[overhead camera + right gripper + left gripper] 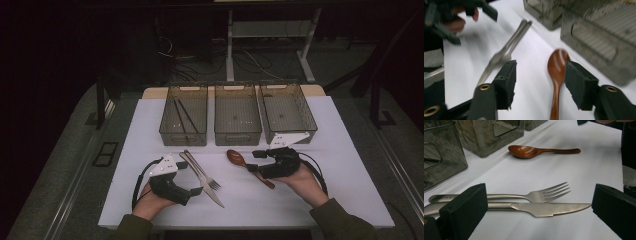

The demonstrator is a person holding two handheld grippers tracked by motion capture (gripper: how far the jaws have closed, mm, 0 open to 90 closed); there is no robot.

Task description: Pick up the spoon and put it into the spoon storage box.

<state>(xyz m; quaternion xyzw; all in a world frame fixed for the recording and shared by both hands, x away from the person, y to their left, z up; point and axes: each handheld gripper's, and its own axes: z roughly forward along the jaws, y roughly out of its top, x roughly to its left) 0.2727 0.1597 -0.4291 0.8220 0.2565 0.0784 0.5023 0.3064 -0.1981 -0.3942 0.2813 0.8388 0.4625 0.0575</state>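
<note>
Right gripper (540,82): jaws apart, nothing clamped, astride the spoon's handle. Spoon (556,75): wooden, red-brown, glossy, oval bowl, slim handle; lies flat on the white table (325,165), near the middle bin (237,115). Left gripper (536,210): jaws wide apart, the knife (536,208) and fork (534,196) lying side by side between them, untouched. Beyond: three smoky clear bins in a row; left bin (183,116) holds dark chopsticks (182,117).

Dim room: white table (350,165), grey floor (60,165), cables (250,60) beneath a white-legged desk (230,45).
</note>
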